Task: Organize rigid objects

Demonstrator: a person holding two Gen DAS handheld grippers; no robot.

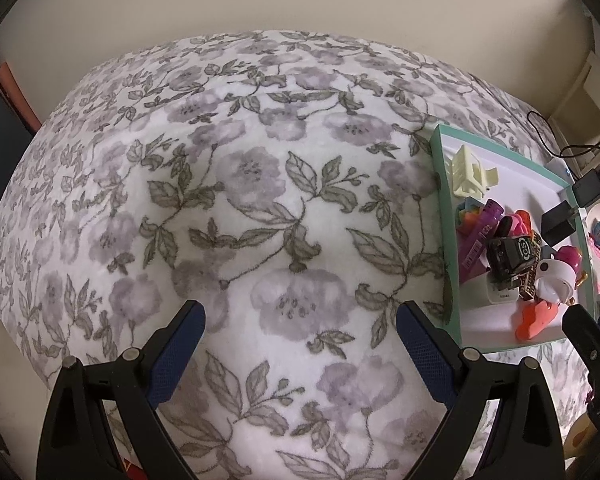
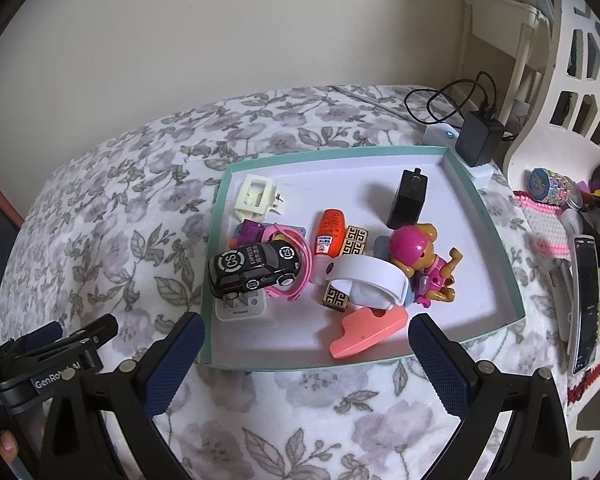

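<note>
A teal-rimmed white tray (image 2: 496,236) lies on the flowered bedspread, holding several small things: a black toy car (image 2: 252,270), an orange tube (image 2: 331,230), a cream plastic clip (image 2: 256,196), a black adapter (image 2: 407,200), a pink-helmeted dog figure (image 2: 420,256), a white band (image 2: 370,276) and a salmon-pink piece (image 2: 364,334). My right gripper (image 2: 306,346) hovers open at the tray's near edge, holding nothing. My left gripper (image 1: 300,330) hangs open over bare bedspread, left of the tray (image 1: 444,216). The right gripper's tip (image 1: 580,328) shows at the left view's right edge.
The flowered bedspread (image 1: 240,184) stretches wide to the left. Behind the tray sit a black charger (image 2: 480,140) with a cable on a white power strip. At the right lie a remote (image 2: 586,304), a pink-and-white beaded item (image 2: 548,220) and a white lattice chair back (image 2: 580,92).
</note>
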